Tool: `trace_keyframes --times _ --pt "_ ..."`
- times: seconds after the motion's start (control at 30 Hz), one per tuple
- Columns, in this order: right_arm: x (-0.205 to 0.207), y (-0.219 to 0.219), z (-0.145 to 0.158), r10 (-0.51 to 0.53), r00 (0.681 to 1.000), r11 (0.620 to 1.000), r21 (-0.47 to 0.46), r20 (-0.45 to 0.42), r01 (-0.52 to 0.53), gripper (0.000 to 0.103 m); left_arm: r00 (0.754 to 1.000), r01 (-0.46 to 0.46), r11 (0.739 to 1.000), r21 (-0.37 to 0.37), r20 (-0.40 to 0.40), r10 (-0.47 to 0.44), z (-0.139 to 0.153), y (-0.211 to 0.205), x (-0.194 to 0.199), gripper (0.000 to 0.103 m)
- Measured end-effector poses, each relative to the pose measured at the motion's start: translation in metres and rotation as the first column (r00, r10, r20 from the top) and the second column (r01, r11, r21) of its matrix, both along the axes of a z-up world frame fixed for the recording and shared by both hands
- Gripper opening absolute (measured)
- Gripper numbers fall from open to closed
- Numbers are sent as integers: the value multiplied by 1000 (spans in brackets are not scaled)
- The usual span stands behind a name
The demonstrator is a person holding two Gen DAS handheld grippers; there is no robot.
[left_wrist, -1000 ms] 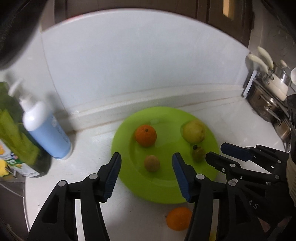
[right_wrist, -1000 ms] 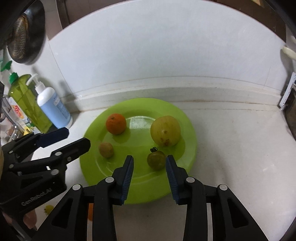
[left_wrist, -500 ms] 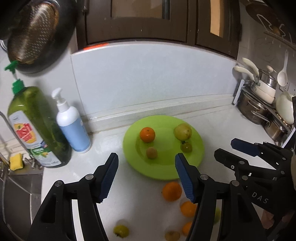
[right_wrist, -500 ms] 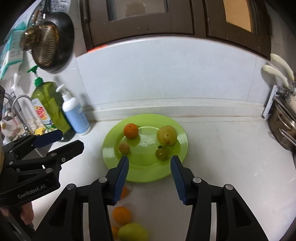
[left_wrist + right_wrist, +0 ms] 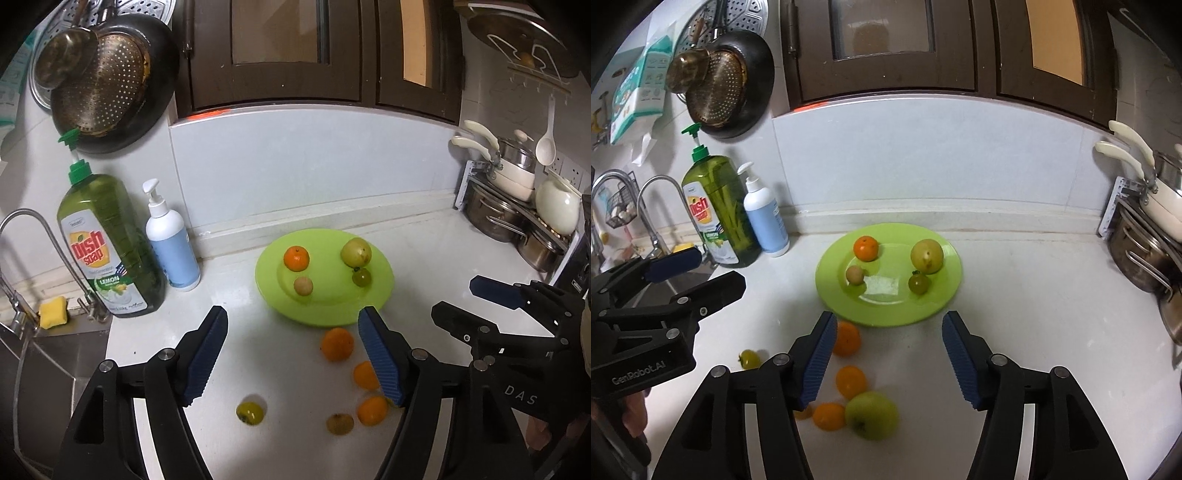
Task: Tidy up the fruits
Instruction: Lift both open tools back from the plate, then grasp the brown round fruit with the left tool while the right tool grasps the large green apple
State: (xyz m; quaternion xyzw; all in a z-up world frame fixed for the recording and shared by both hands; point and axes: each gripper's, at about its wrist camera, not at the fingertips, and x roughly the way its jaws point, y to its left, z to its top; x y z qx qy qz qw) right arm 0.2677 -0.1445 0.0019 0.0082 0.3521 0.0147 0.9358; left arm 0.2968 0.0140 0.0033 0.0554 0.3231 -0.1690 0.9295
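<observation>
Nearest in the right wrist view, a green apple [image 5: 871, 415] lies on the white counter [image 5: 1015, 295] with its stem dimple turned toward the camera, so its short axis points near-ward; it is close to round and has no real long axis. Just left of it sit small oranges [image 5: 851, 381], and further left a small green tomato [image 5: 749, 359], all loose on the counter, probably because they have not yet been moved to the plate.

The right gripper [image 5: 888, 354] hangs above this group with nothing between its pads; its jaws have just been opening. The left gripper [image 5: 293, 354] is likewise empty and has just been spreading, above the same loose fruit. Both look poised for a fresh pick.

Farther back, the green plate [image 5: 945, 295] already carries an orange [image 5: 865, 248], a pale guava-like fruit [image 5: 926, 256], a brownish small fruit [image 5: 855, 274] and a green tomato [image 5: 919, 283], stalk up, spaced apart, apparently so they don't roll together.
</observation>
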Motion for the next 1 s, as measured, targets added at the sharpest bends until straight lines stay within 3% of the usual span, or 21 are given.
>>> trace_keyframes --times 0.4,1.0 --pt "-36 6 -8 0 1000 1000 -1 -8 0 60 1000 22 1000 22 -5 -21 -9 1 -32 74" --pt "-66 13 -41 21 994 1000 -2 -103 -21 60 996 61 997 44 -67 -58 -42 -1 -59 74"
